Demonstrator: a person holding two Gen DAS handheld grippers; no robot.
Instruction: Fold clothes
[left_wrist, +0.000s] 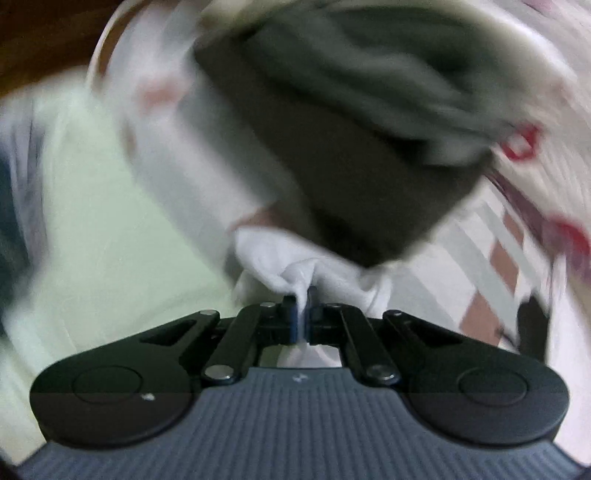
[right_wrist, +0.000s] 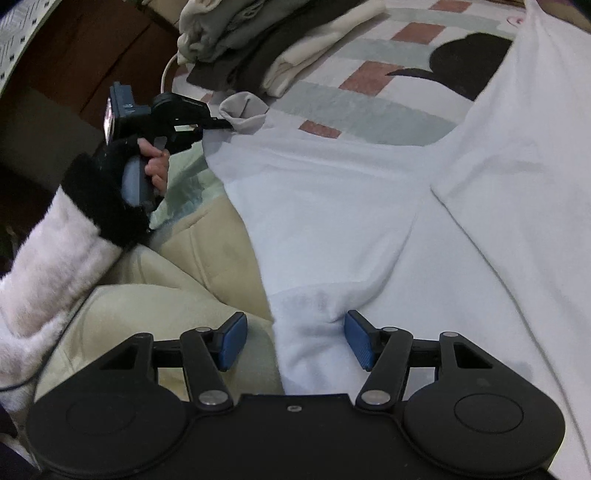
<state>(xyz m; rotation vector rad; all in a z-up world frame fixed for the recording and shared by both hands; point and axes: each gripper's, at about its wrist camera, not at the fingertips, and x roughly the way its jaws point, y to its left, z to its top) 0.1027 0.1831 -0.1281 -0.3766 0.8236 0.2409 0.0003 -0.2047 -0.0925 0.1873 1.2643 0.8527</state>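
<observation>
A white T-shirt (right_wrist: 369, 206) lies spread over the bed, with one part folded across at the right. My left gripper (left_wrist: 301, 295) is shut on a bunched corner of the white T-shirt (left_wrist: 295, 266). In the right wrist view that left gripper (right_wrist: 221, 123) pinches the shirt's far left corner, held by a gloved hand (right_wrist: 122, 173). My right gripper (right_wrist: 295, 332) stands open at the shirt's near edge. A ridge of the cloth lies between its blue pads (right_wrist: 360, 343), and the left pad sits over a cream blanket.
A pile of folded grey, dark and cream clothes (right_wrist: 251, 44) sits at the back, blurred in the left wrist view as a dark pile (left_wrist: 332, 129). A patchwork bedcover (right_wrist: 369, 96) lies under the shirt. A cream blanket (right_wrist: 166, 295) and a fluffy pale sleeve (right_wrist: 37, 266) are at the left.
</observation>
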